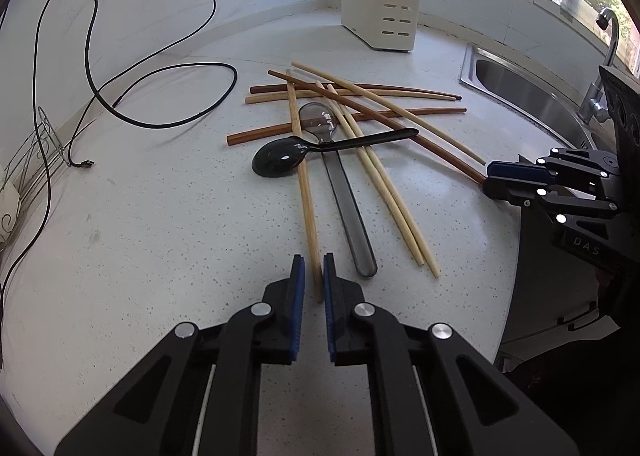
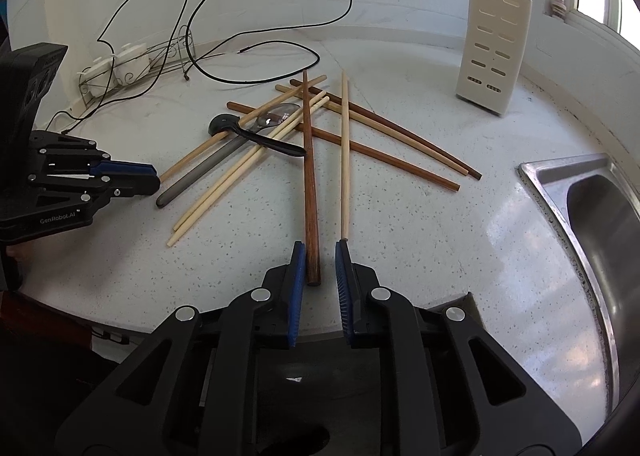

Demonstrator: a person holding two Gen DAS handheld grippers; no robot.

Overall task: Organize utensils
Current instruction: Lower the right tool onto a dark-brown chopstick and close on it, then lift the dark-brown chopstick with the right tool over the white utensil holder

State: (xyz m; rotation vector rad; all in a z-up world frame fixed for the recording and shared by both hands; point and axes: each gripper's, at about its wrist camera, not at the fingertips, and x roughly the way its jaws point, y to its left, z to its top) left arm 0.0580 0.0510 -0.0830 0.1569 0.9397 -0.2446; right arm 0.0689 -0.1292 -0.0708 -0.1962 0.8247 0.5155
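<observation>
Two chopsticks are being picked from the pile of utensils on the table (image 1: pixel 160 216): the left gripper (image 1: pixel 314 276) has its jaws pinching the near end of a pale chopstick (image 1: pixel 306 192), and the right gripper (image 2: pixel 320 264) has its jaws narrowed around the thick end of a dark chopstick (image 2: pixel 309 176), one pad touching, the other apparently just clear. Both sticks lie with their far ends in the pile, around the black spoon (image 1: pixel 280 160) and grey spoon (image 1: pixel 344 192). The step looks like grasping; next each stick must lift free and go to the cream holder (image 1: pixel 380 4) well beyond the pile.
</observation>
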